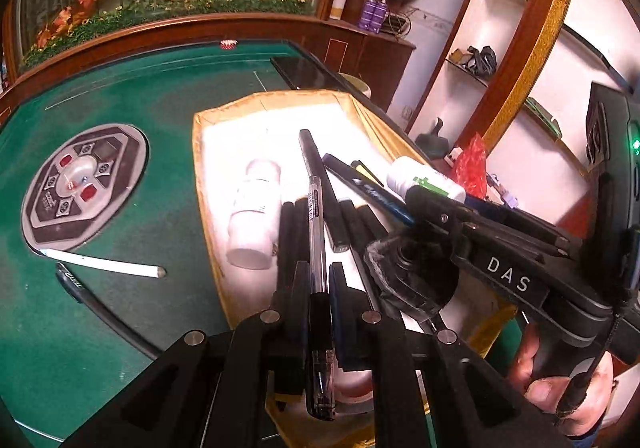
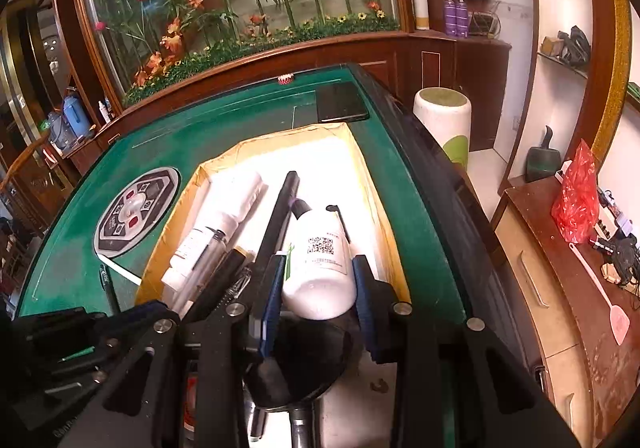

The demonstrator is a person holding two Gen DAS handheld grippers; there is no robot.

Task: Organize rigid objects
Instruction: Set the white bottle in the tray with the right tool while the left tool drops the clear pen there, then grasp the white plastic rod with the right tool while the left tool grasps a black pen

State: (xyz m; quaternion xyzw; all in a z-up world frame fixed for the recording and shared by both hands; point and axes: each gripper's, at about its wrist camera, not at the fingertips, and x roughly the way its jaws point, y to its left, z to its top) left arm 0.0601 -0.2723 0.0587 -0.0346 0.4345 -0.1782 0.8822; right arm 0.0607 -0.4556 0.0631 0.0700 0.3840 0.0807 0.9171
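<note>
Between the pads of the left gripper (image 1: pixel 320 288) a clear pen (image 1: pixel 318 248) with a black cap is clamped, above the gold-lined box (image 1: pixel 198 151). The right gripper (image 2: pixel 320 276) is closed on a white bottle (image 2: pixel 320 268) over the same box, where another white bottle (image 1: pixel 256 207) and black pens (image 1: pixel 316 167) lie. Beside the box, on the green table (image 1: pixel 160 107), rests a white stick (image 1: pixel 104 264).

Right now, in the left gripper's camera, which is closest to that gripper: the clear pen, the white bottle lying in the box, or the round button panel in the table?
1. Clear pen: clamped in the left gripper.
2. White bottle: lying in the box, just ahead and left.
3. Round panel: farther left, set into the green table.
</note>
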